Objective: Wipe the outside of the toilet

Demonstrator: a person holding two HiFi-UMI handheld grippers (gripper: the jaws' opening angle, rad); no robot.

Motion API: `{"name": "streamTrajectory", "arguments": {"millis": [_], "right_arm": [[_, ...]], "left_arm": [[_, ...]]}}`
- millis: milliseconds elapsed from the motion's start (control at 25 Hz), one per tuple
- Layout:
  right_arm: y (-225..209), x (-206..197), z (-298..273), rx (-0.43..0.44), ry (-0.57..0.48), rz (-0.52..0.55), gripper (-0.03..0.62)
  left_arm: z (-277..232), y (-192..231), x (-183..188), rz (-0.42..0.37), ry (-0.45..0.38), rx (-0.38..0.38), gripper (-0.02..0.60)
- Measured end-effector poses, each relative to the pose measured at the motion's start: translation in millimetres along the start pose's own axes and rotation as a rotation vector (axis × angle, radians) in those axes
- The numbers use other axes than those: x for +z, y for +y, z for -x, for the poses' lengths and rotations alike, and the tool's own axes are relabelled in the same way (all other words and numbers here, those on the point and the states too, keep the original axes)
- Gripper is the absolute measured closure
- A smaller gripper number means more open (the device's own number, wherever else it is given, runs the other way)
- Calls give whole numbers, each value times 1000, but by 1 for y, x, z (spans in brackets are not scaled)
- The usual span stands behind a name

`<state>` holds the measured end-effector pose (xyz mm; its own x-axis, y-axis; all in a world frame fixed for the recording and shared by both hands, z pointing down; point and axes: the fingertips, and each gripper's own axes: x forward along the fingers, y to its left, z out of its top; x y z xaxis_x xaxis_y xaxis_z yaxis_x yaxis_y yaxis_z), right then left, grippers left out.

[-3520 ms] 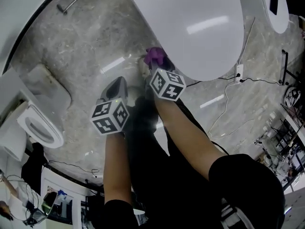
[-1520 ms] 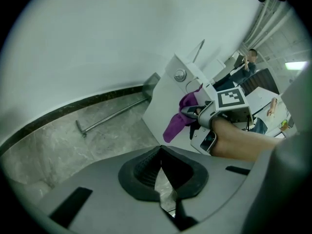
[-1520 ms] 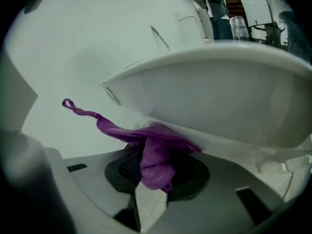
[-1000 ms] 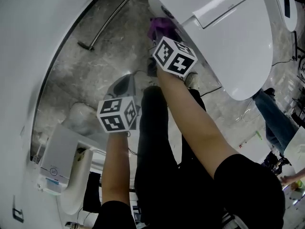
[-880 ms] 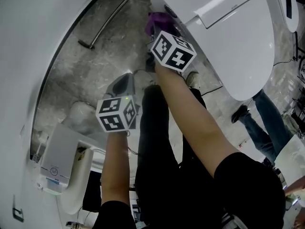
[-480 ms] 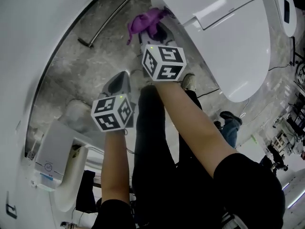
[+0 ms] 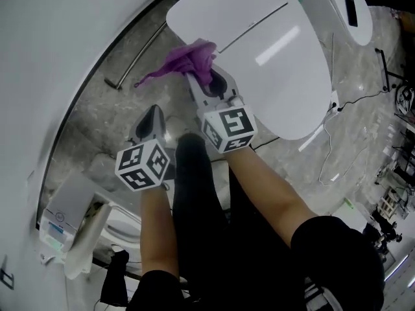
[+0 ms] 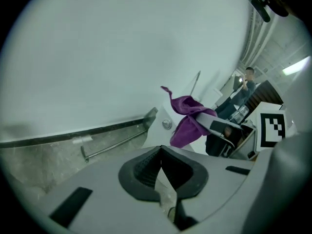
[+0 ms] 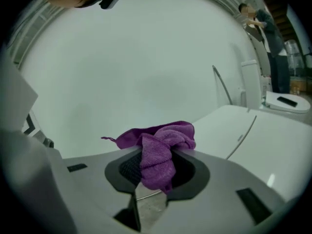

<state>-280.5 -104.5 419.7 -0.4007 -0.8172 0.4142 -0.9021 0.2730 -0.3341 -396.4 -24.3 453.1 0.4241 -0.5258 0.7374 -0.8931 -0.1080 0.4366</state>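
Toilet (image 7: 266,50), white with its lid shut, stands on grey marble floor (image 7: 104,128), one end close to the curved white wall (image 7: 58,37). Purple cloth (image 7: 188,60) is bunched at that wall-side end of the toilet, by the lid's edge; whether it touches the toilet can't be told. Right gripper (image 7: 206,80) has its jaws clamped on the cloth: a fold hangs down between the pads and a loose corner sticks out away from the toilet. Left gripper (image 7: 154,114) sits just beside the right one, on the side away from the toilet, over bare floor, jaws pressed together with nothing in them. A metal rail (image 7: 133,54) runs along the foot of the wall, near the toilet's wall-side end. A second toilet (image 7: 347,5) stands beyond the first, on its far side from the wall. A cable (image 7: 334,118) trails on the floor past the toilet's rounded front. A person (image 8: 246,82) stands far back in the left gripper view.
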Motion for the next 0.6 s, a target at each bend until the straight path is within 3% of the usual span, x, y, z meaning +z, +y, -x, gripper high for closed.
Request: {"name": "streamTrajectory", "arguments": {"millis": [200, 440, 600], "right_arm": [[-40, 61, 77, -13, -59, 70, 485], [-80, 133, 180, -33, -122, 128, 484], [-107, 183, 252, -71, -165, 138, 485]], "left_arm": [[20, -86, 24, -56, -55, -3, 571], [65, -198, 50, -48, -134, -2, 571], [99, -274, 60, -110, -159, -8, 571]]}}
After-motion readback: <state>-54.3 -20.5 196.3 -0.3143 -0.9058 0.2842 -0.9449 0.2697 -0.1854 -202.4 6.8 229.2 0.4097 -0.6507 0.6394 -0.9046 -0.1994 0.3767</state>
